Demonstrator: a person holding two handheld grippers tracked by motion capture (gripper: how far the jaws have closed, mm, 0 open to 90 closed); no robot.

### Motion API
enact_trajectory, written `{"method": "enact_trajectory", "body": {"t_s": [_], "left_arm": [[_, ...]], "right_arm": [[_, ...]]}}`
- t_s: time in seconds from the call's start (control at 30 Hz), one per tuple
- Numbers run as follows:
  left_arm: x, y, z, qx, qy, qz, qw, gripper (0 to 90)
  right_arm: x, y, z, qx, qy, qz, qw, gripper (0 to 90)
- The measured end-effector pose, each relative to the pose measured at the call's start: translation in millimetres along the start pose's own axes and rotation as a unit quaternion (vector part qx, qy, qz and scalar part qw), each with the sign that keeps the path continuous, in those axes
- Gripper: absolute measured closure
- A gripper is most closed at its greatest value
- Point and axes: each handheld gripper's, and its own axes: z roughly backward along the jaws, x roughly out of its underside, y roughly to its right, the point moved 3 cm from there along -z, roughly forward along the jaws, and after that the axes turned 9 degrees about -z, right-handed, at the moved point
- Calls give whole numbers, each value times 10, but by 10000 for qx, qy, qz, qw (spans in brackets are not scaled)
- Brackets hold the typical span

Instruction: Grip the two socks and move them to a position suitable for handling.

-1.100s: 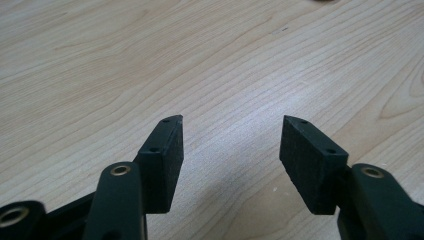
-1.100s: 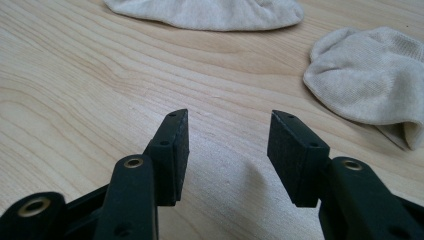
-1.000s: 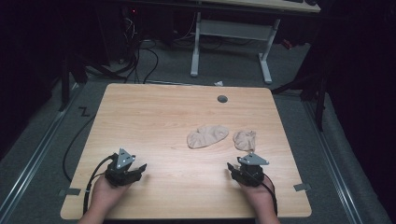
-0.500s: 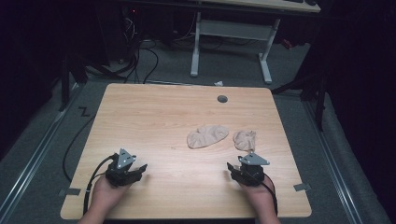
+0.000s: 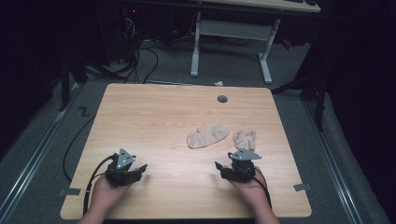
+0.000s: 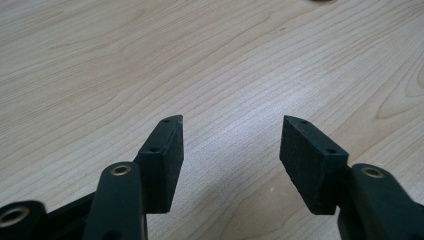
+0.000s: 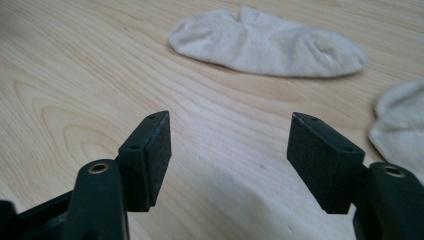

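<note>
Two beige socks lie on the wooden table (image 5: 154,116). The larger sock (image 5: 207,136) (image 7: 270,42) is flat right of centre, and the smaller sock (image 5: 244,139) (image 7: 400,125) is bunched to its right. My right gripper (image 5: 226,163) (image 7: 230,130) hovers just in front of the socks, short of both. Its jaws have just been opening and stand wide, with only bare wood between them. Near the front left my left gripper (image 5: 135,169) (image 6: 231,132) is open over bare table, with nothing between its pads.
A round grey cable hole (image 5: 222,99) sits near the table's far edge. Tape strips (image 5: 299,187) mark the front corners. Behind the table stand a white desk frame (image 5: 231,32) and loose cables (image 5: 140,51) on the dark floor.
The right gripper has shifted slightly left and up, and its jaws have spread wider. The left gripper and both socks are unchanged.
</note>
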Motion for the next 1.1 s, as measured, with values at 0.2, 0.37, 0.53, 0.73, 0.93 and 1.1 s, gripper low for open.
{"method": "enact_trajectory", "body": {"t_s": [0.2,0.37,0.53,0.73,0.93,1.1], "left_arm": [[4,-7,18,39,8,37,10000,438],[-2,-27,48,31,64,77,9999,439],[3,-45,47,37,54,83,9999,439],[7,-44,35,38,42,62,10000,441],[11,-43,40,31,27,27,10000,443],[10,-42,43,34,33,26,10000,444]], "right_arm": [[-209,-91,-178,40,-64,51,10000,407],[-343,-131,-337,67,-134,12,9999,467],[-515,-156,-567,95,-253,40,9996,491],[-633,-162,-921,179,-485,-70,9986,516],[-636,-166,-1102,278,-701,-84,9971,543],[-623,-153,-1137,306,-732,-109,9968,577]]}}
